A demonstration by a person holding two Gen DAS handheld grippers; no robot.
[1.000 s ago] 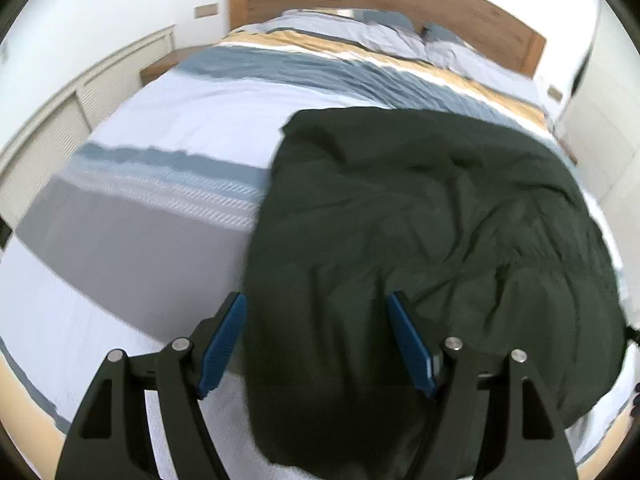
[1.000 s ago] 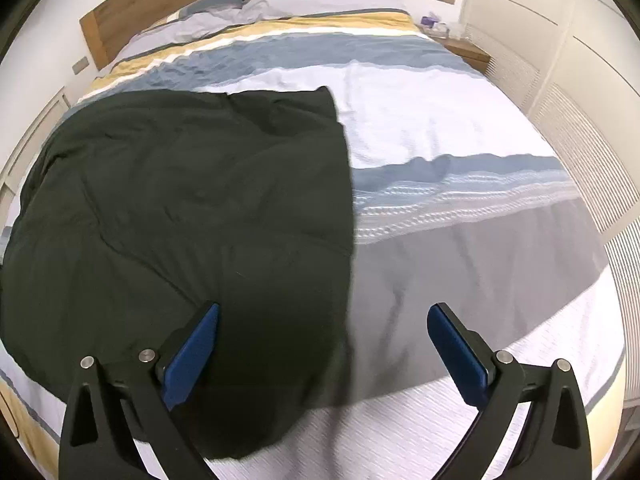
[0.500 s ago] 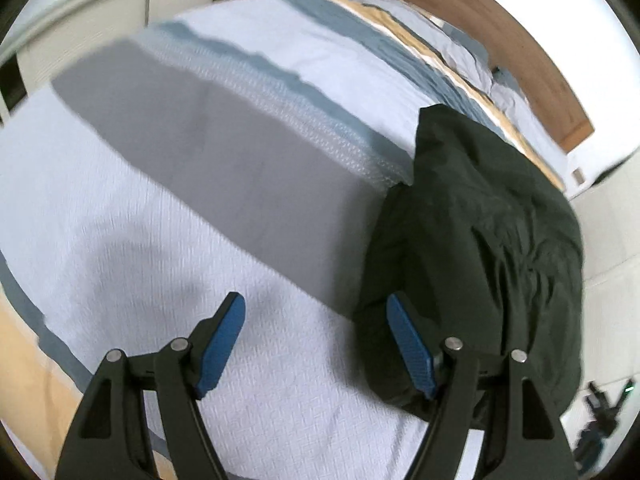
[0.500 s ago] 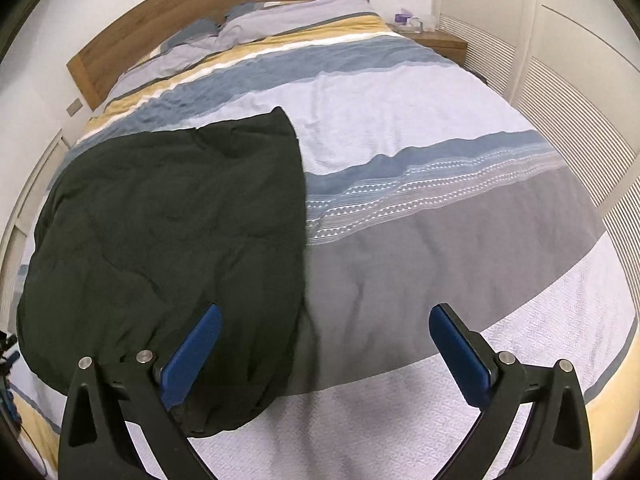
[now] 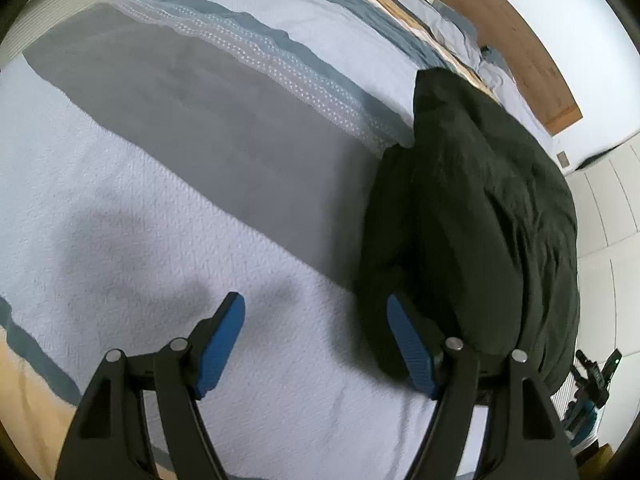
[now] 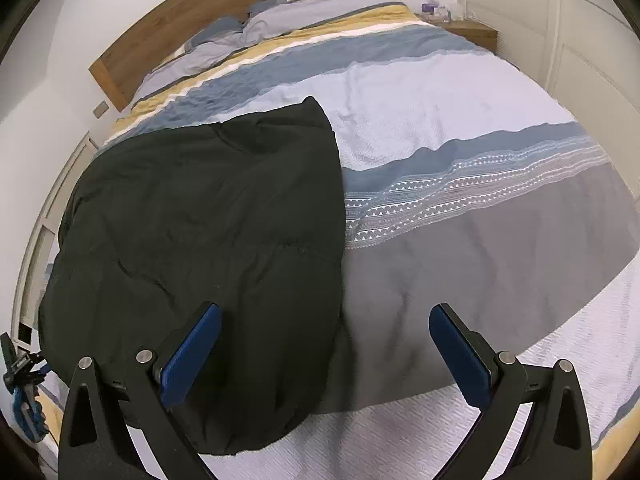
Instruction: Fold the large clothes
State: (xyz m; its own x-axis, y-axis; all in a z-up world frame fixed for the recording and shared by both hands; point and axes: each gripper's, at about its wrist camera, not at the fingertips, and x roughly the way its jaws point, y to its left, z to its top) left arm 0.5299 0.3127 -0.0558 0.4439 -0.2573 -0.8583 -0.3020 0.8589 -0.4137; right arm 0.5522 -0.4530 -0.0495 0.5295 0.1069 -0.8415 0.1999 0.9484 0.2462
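Note:
A large dark green padded garment (image 6: 208, 232) lies spread on the bed, folded along a straight edge; it also shows in the left wrist view (image 5: 472, 208). My left gripper (image 5: 316, 340) is open and empty, low over the bedspread just left of the garment's near corner, its right finger beside the cloth. My right gripper (image 6: 324, 352) is open and empty above the garment's near right edge, its left finger over the cloth and its right finger over the grey stripe.
The bed (image 6: 460, 128) has a striped spread in white, grey, blue and yellow, pillows (image 6: 280, 20) and a wooden headboard (image 6: 224, 4). White wardrobe doors (image 6: 580, 32) and a nightstand (image 6: 472, 32) stand beside it. A tripod-like device (image 5: 592, 384) stands on the floor.
My left gripper swung left and down from over the garment to the bare spread beside its corner. My right gripper drew back a little and stayed open.

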